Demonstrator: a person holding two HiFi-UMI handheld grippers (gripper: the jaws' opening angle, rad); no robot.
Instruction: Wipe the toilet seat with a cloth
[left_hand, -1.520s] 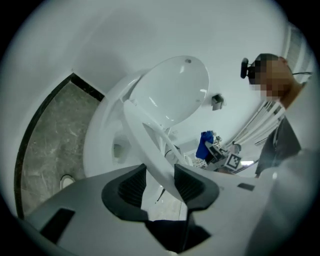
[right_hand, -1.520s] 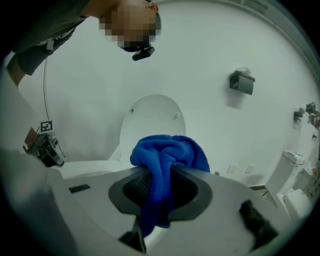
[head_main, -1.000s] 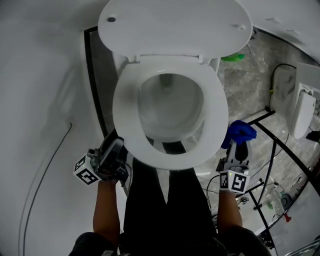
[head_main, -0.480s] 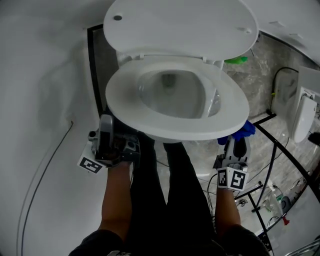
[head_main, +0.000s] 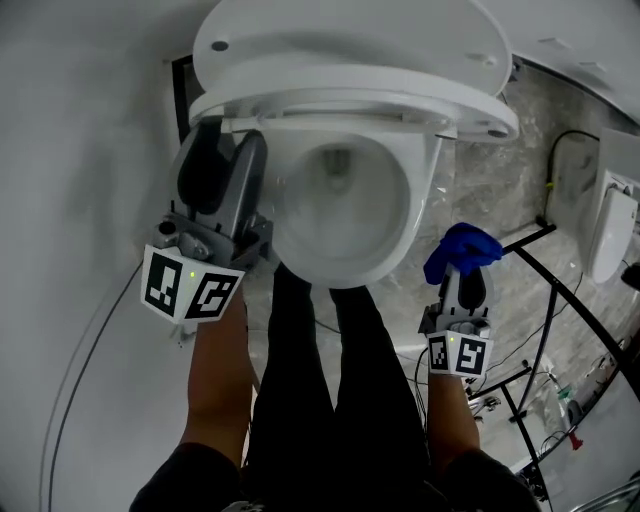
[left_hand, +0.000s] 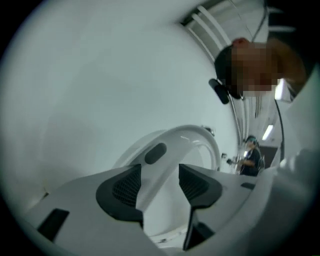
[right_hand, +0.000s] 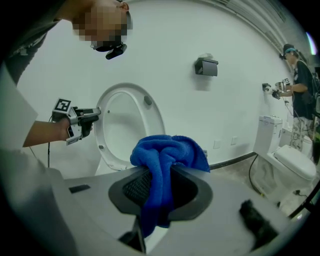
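The white toilet seat (head_main: 350, 100) is tipped up close under the lid (head_main: 330, 40), leaving the bowl (head_main: 345, 200) bare. My left gripper (head_main: 228, 140) is at the seat's left side. In the left gripper view the seat's rim (left_hand: 195, 135), with a dark bumper (left_hand: 155, 153), runs between the wide-open jaws (left_hand: 160, 172), and I see no squeeze on it. My right gripper (head_main: 462, 278) hangs to the right of the bowl, shut on a bunched blue cloth (head_main: 458, 250) (right_hand: 165, 150). The right gripper view shows the raised seat (right_hand: 127, 125) and the left gripper (right_hand: 82, 120) beside it.
My legs in black trousers (head_main: 330, 400) stand right before the bowl. A second toilet (head_main: 605, 220) (right_hand: 292, 160) and black cables (head_main: 540, 330) are on the tiled floor at the right. A green object (head_main: 465, 116) lies behind the toilet. Another person (right_hand: 302, 75) stands far right.
The seat went from lying flat on the bowl to nearly upright, and my left gripper rose with it along its left edge. The right gripper with the cloth barely shifted.
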